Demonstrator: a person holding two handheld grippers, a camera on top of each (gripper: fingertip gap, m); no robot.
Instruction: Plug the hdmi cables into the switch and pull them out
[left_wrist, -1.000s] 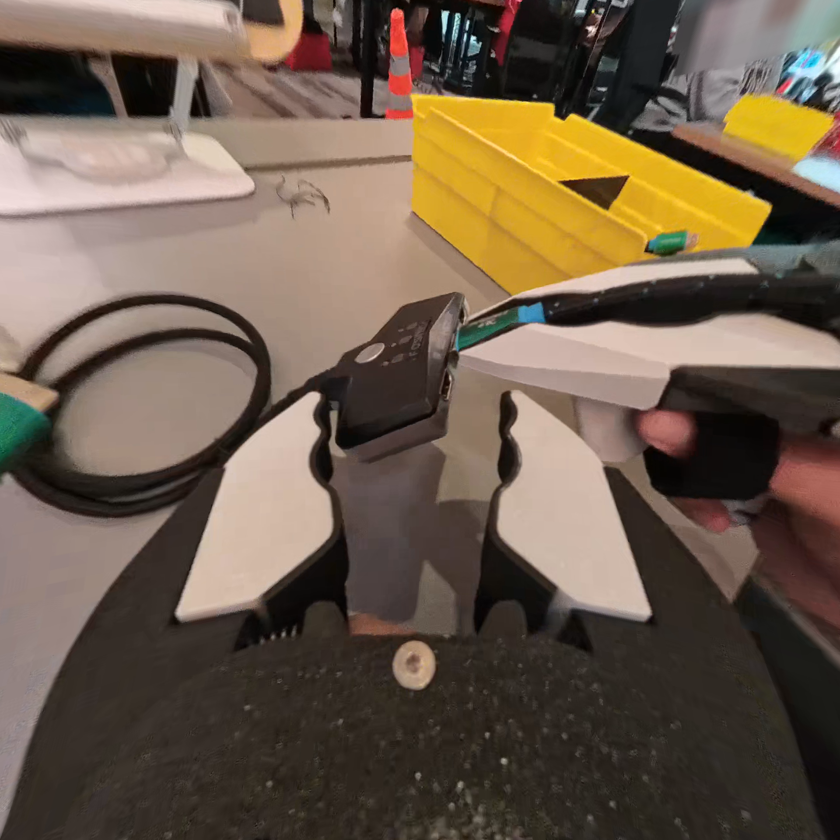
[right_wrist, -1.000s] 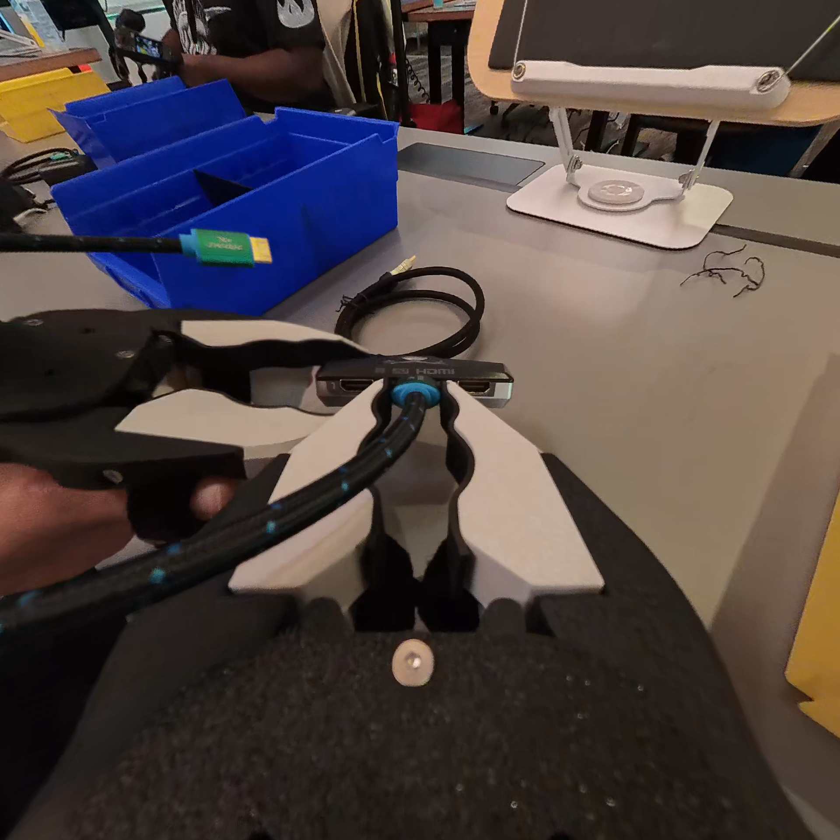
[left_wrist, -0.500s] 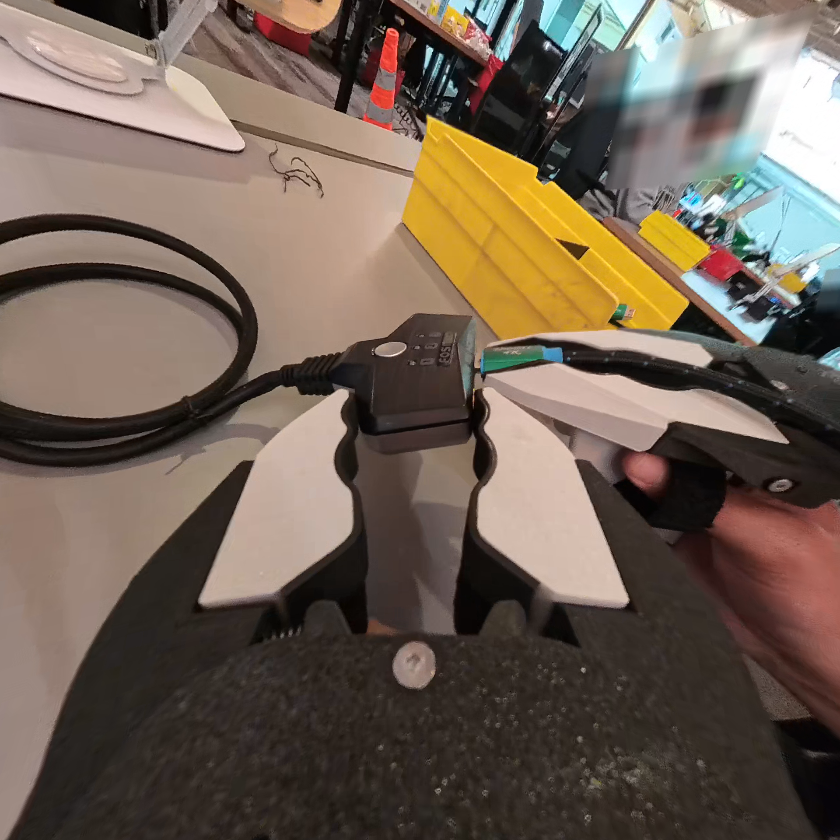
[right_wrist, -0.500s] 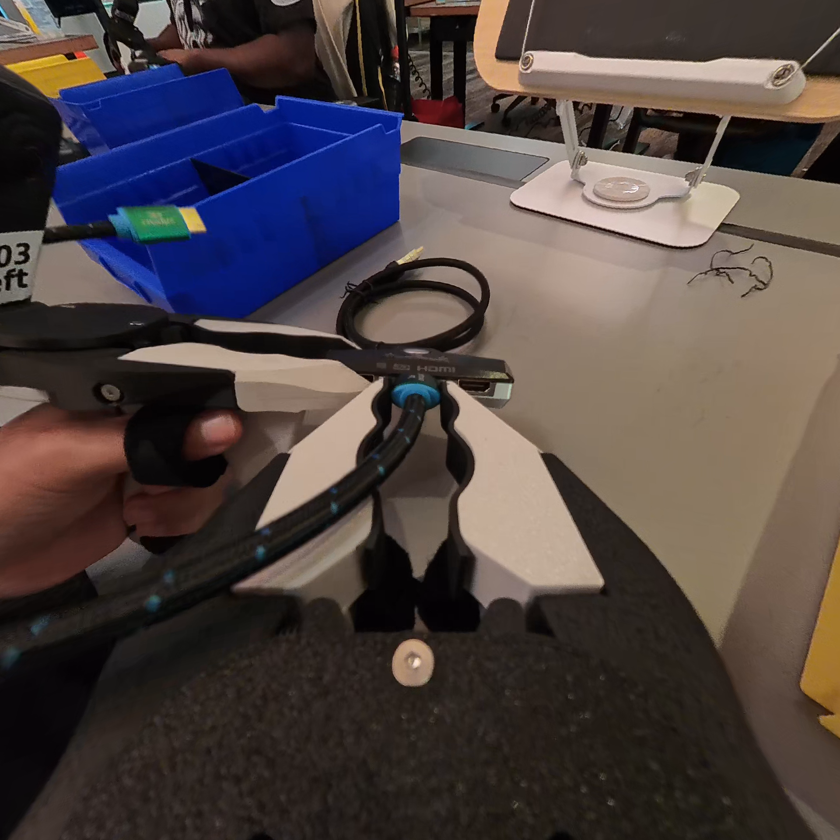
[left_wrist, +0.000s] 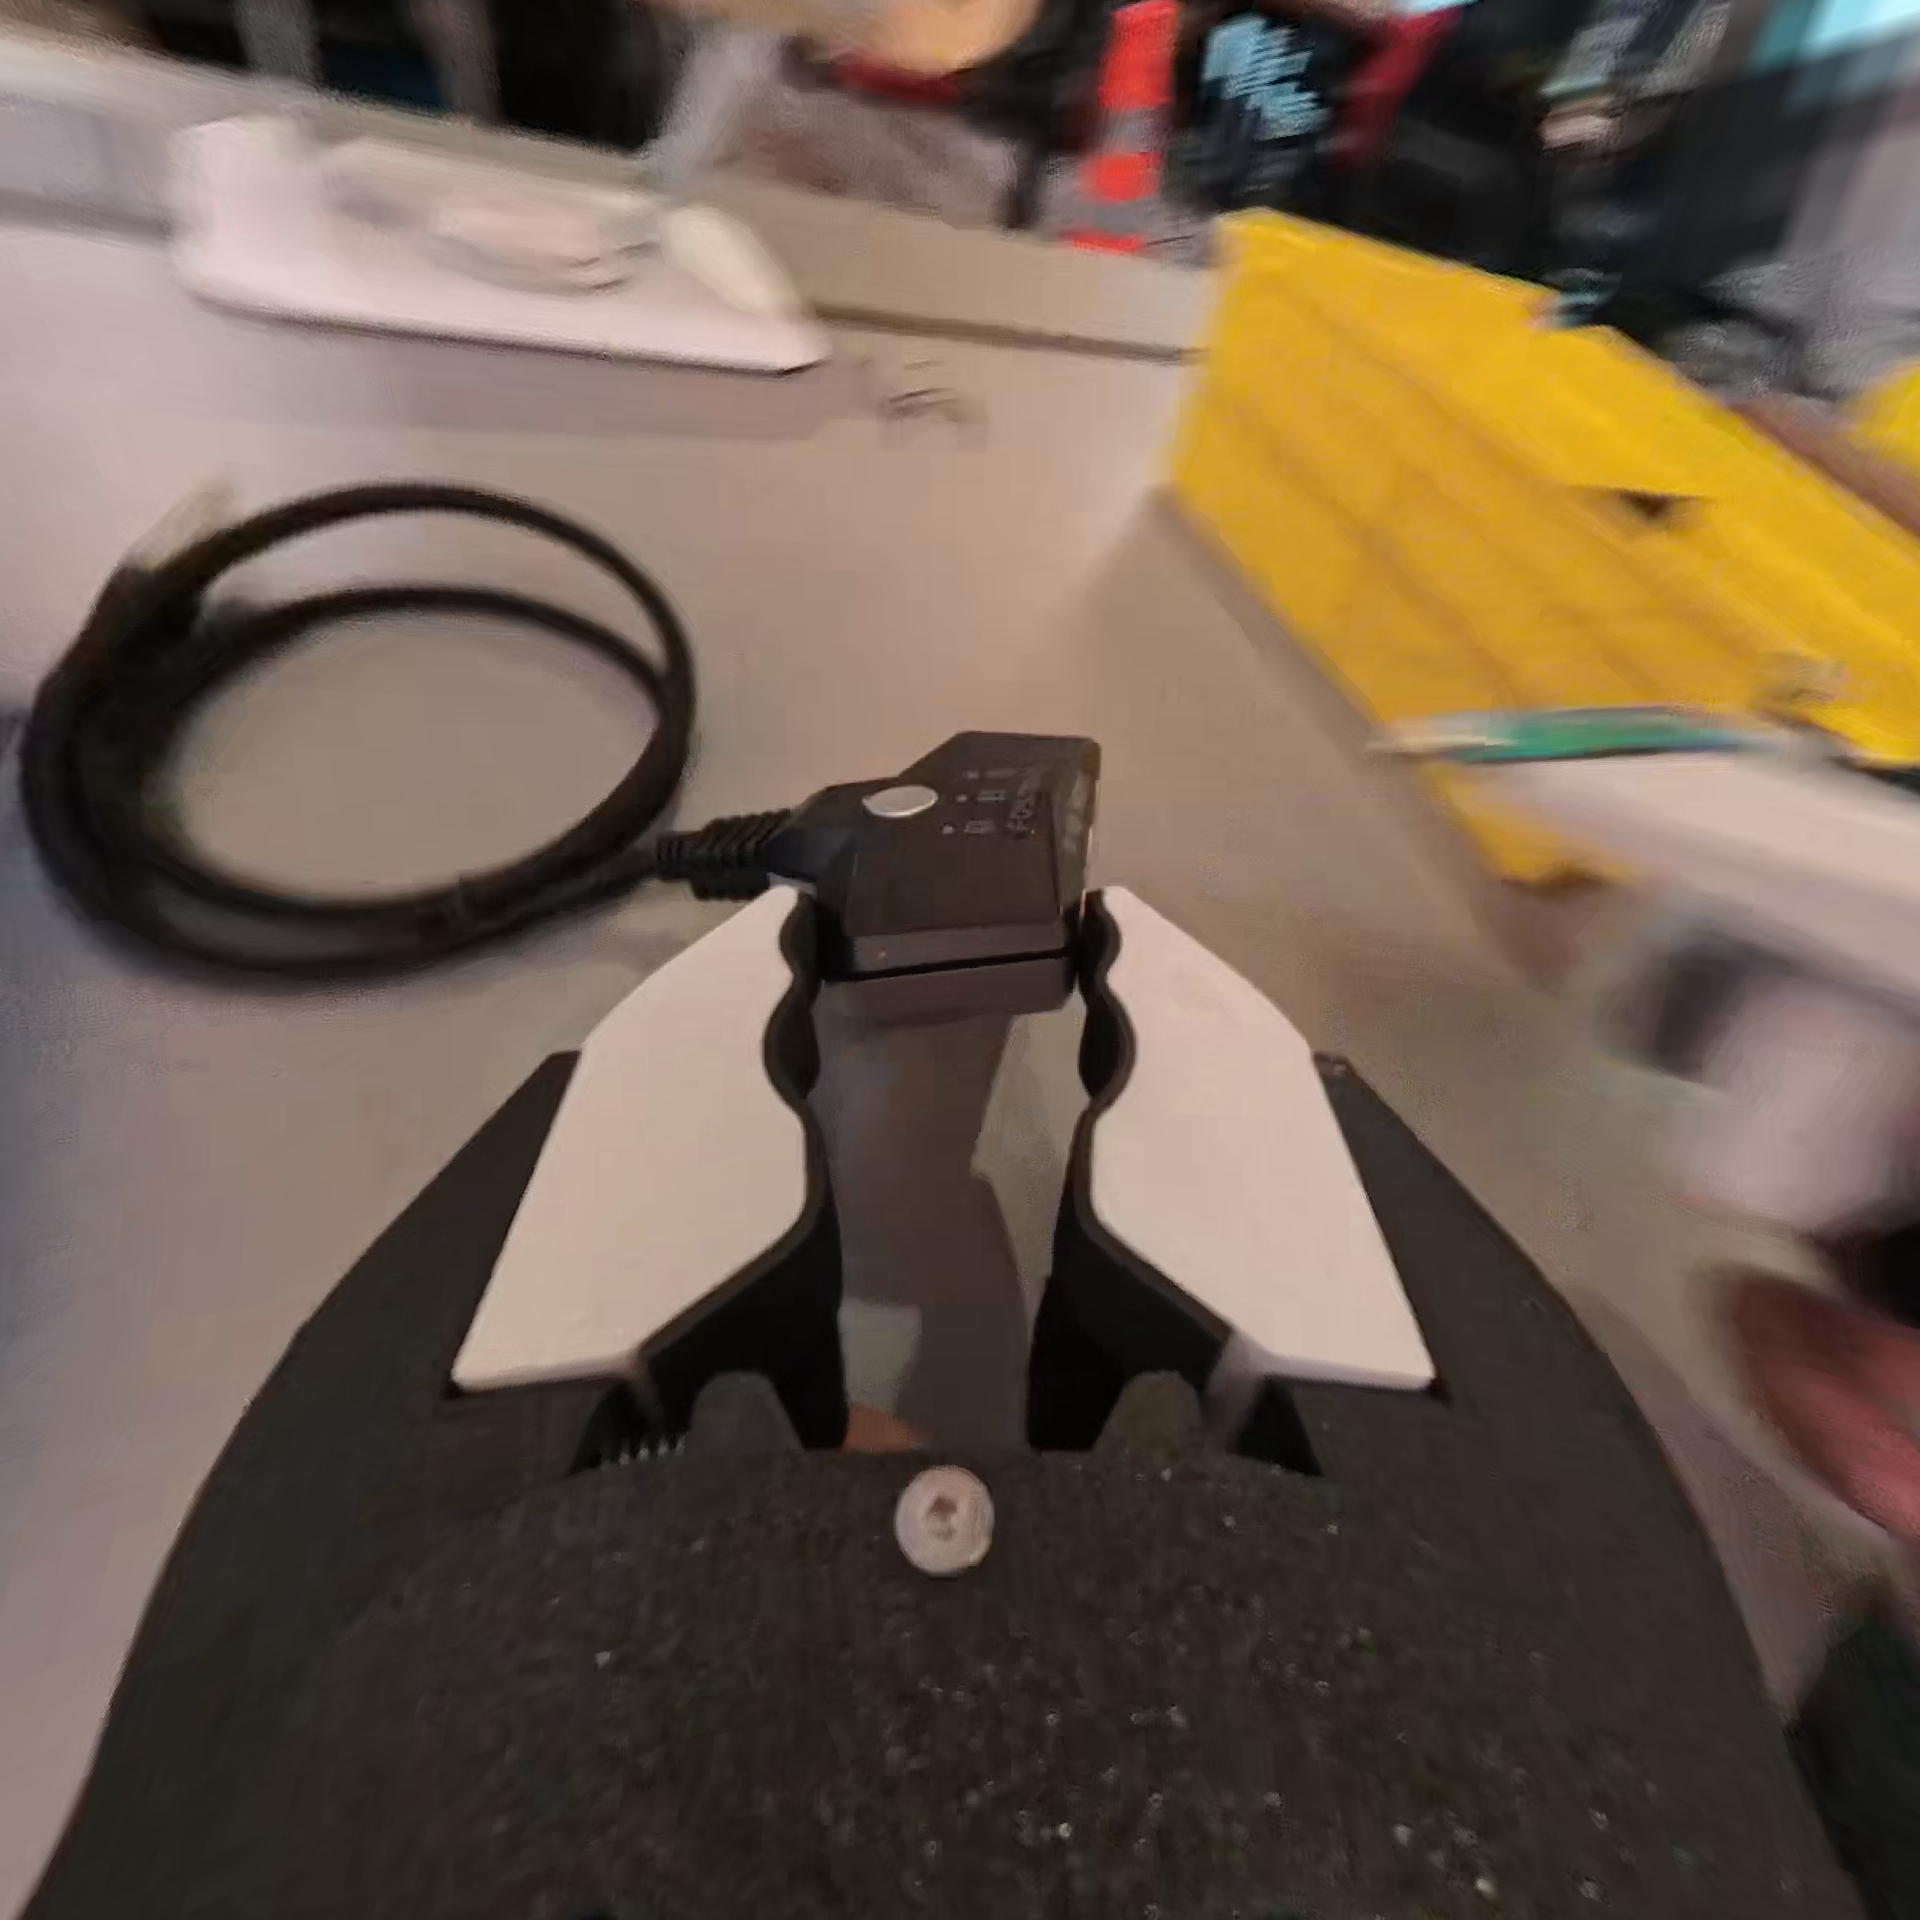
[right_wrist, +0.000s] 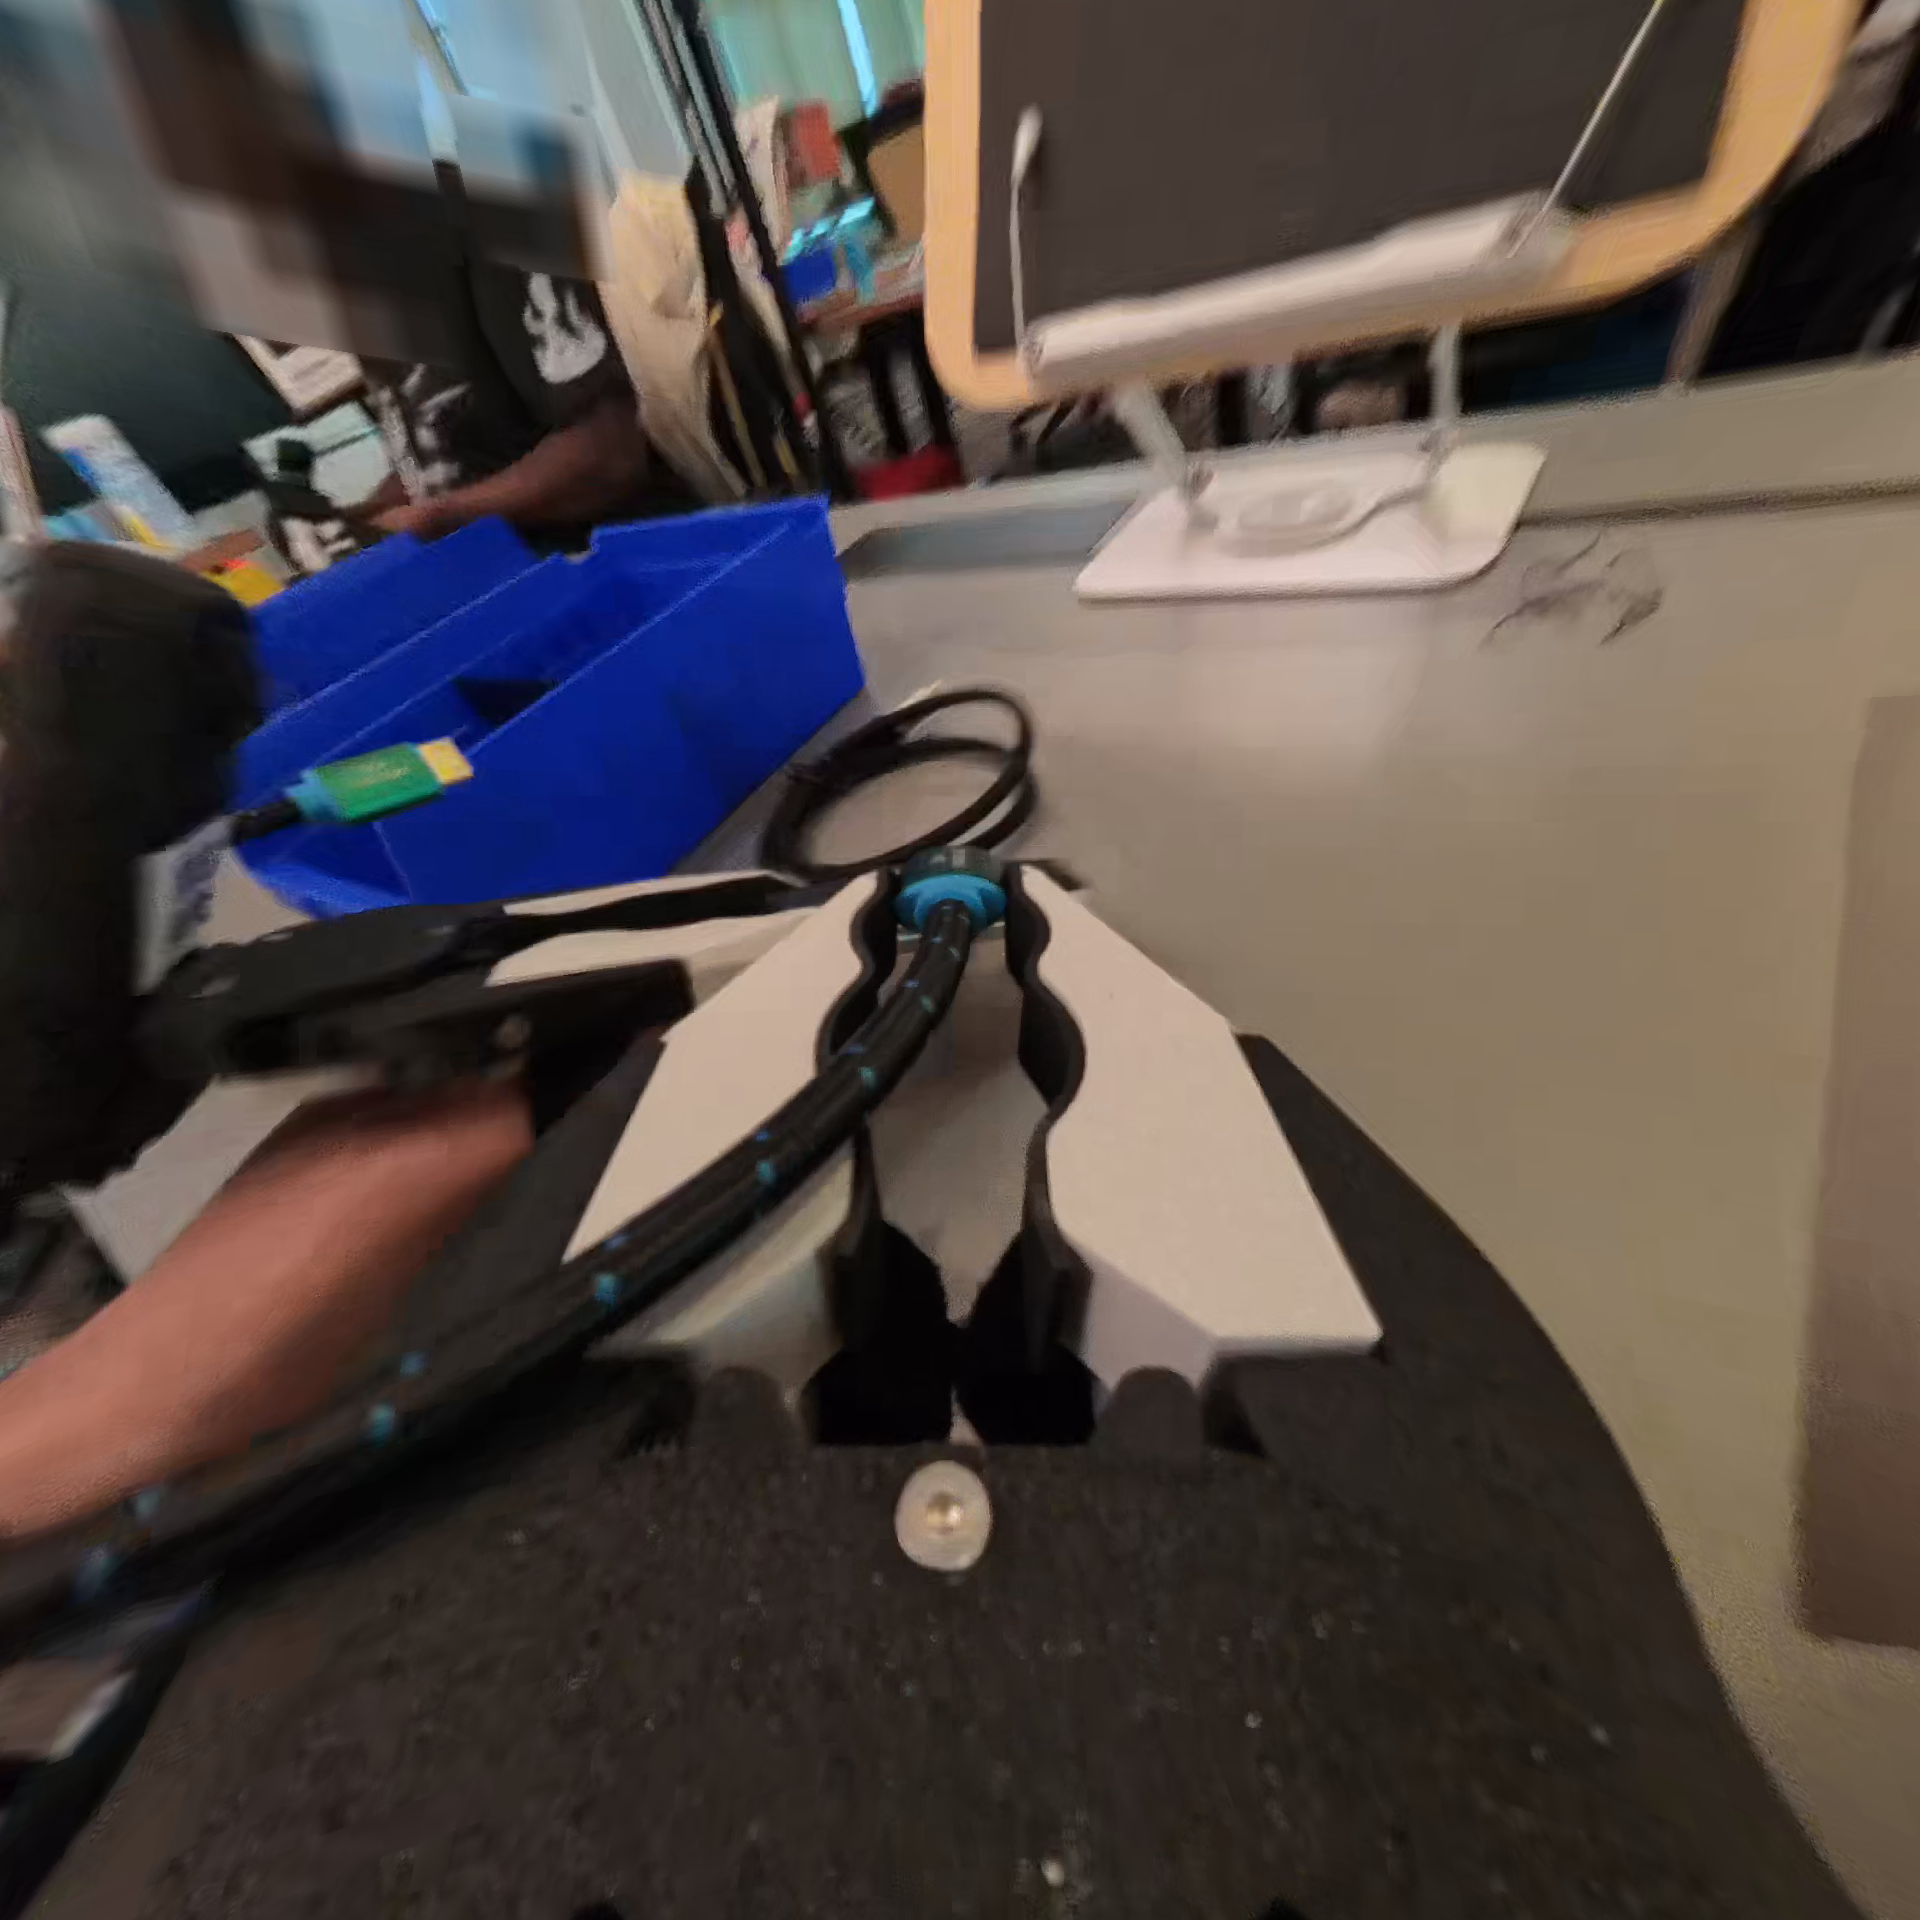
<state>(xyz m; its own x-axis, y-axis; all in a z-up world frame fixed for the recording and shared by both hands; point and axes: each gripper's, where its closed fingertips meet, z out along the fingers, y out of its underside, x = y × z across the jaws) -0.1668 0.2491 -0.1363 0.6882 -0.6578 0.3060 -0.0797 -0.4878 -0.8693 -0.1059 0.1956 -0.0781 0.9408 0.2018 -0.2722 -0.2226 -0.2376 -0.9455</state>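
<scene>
Black switch (left_wrist: 961, 873) pinched in my left gripper (left_wrist: 943, 940).
Only my right view shows right gripper (right_wrist: 951, 902) clamping the braided cable (right_wrist: 821, 1107).

fingers: white angular plastic fingers (left_wrist: 665, 1174), wavy black inner pads
body: black speckled foam body (left_wrist: 935, 1714), silver screw (left_wrist: 942, 1519)

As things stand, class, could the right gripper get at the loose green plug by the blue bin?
Probably not: the right gripper is shut on its own blue-collared cable, and the left gripper lies between it and the green plug.
</scene>
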